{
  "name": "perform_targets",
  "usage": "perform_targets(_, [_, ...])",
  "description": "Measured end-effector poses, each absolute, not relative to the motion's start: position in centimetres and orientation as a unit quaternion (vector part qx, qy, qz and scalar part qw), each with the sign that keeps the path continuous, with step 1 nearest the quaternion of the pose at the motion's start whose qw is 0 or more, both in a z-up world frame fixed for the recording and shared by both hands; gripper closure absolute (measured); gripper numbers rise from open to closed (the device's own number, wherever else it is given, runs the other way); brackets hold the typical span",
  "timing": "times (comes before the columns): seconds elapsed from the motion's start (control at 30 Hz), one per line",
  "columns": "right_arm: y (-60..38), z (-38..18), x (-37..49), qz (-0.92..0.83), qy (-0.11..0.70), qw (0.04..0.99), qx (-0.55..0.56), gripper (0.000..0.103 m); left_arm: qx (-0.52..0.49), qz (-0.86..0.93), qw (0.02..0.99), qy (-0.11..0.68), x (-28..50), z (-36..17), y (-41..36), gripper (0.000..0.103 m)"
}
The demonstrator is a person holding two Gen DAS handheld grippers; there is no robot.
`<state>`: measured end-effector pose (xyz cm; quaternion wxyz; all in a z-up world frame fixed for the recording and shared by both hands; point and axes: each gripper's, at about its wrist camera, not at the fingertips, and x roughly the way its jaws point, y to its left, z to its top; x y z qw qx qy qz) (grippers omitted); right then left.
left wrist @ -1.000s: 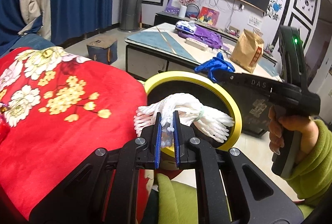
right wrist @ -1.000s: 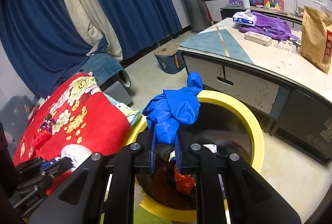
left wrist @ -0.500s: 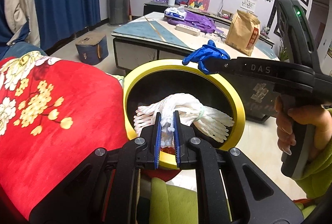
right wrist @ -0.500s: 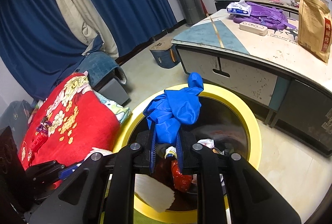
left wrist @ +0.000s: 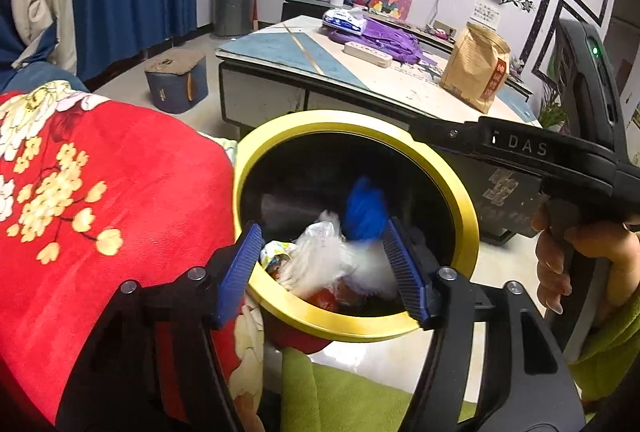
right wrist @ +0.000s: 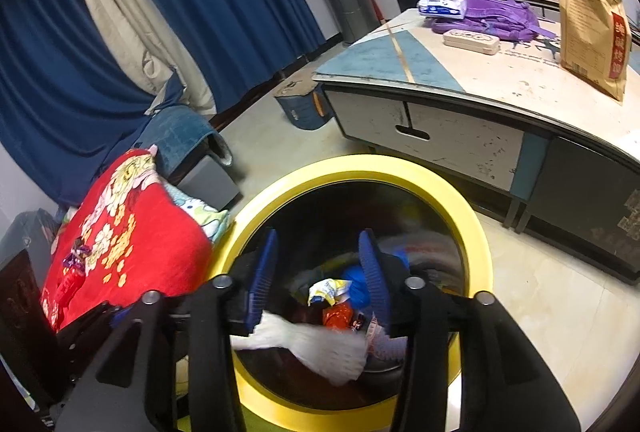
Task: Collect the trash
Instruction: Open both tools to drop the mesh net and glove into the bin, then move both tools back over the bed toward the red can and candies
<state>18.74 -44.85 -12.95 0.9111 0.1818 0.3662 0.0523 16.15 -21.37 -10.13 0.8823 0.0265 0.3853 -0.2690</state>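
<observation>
A black trash bin with a yellow rim [left wrist: 466, 228] [right wrist: 476, 224] stands on the floor below both grippers. My left gripper [left wrist: 326, 272] is open and empty over the bin's mouth. A white knitted glove [left wrist: 320, 264] [right wrist: 316, 346], blurred, is in the air inside the bin. My right gripper [right wrist: 320, 286] is open and empty over the bin; its body [left wrist: 520, 148] shows in the left wrist view. A blue glove [left wrist: 366, 210] [right wrist: 358, 286] is dropping into the bin among wrappers [right wrist: 330, 292].
A red floral blanket [left wrist: 92, 200] [right wrist: 124, 232] lies left of the bin. A low table [right wrist: 460, 92] behind it carries a brown paper bag [left wrist: 476, 72], a purple bag [right wrist: 488, 16] and a power strip [right wrist: 472, 42]. A small blue box [left wrist: 176, 80] sits on the floor.
Both grippers have opened. The white glove has left the left gripper and the blue glove has left the right gripper; both are falling into the bin.
</observation>
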Motion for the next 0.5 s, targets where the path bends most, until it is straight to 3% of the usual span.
perform_targets(0.1, [-45.1, -12.9, 18.6, 0.046, 0.362, 0.913, 0.183, 0.055, 0.017, -0.264, 0.887, 0.379, 15.9, -9.7, -20.8, 0.018])
perform_targets(0.2, [-45.1, -12.7, 18.5, 0.044, 0.357, 0.915, 0.185, 0.052, 0.008, -0.259, 0.891, 0.372, 15.6, -9.3, -19.9, 0.011])
perform_targets(0.27, [-45.2, -12.5, 18.4, 0.044, 0.355, 0.915, 0.185, 0.047, 0.006, -0.249, 0.896, 0.368, 15.5, -8.9, -19.4, 0.011])
perform_targets(0.5, [-44.5, -12.1, 18.3, 0.049, 0.351, 0.917, 0.181, 0.043, -0.008, -0.22, 0.911, 0.349, 15.2, -7.7, -17.3, 0.011])
